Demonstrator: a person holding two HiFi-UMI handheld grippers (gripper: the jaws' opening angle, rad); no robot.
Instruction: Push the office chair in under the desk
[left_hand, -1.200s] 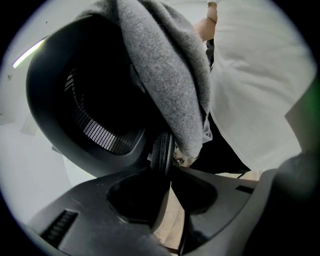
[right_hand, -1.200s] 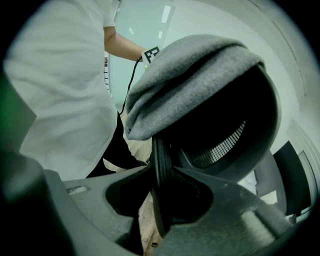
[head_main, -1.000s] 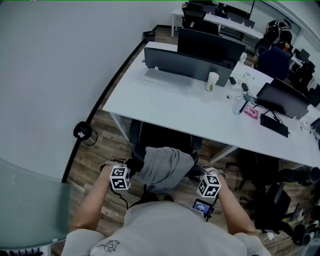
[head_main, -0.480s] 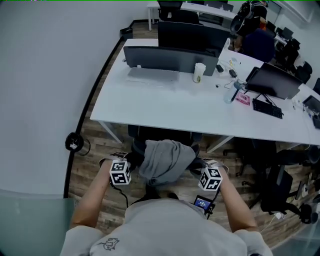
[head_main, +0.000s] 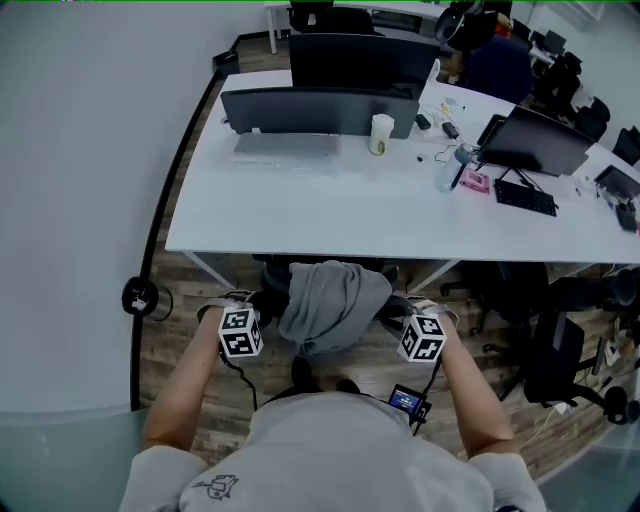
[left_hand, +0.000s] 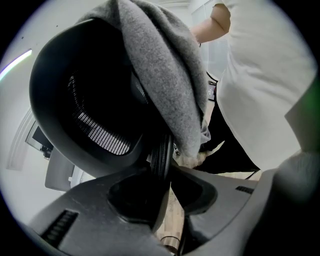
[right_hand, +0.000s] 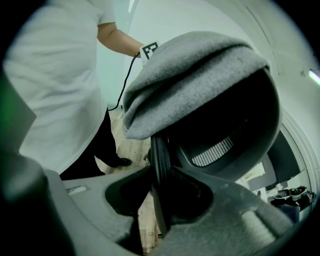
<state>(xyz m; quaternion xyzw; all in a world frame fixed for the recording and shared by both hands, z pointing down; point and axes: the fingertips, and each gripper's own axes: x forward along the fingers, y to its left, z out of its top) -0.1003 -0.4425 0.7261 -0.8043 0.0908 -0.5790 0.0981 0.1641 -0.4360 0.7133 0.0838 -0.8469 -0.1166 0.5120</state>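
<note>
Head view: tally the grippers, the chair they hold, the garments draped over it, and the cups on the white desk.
grippers: 2 (left gripper, right gripper)
office chair: 1
grey garment: 1
cup: 1
Total: 5

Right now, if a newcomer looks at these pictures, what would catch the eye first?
A grey garment draped over the back of the black office chair, at the centre of the head view, stands out most. The left tool and right tool each clamp the backrest's rim on either side. Ahead lies a long white desk with dark monitors.
</note>
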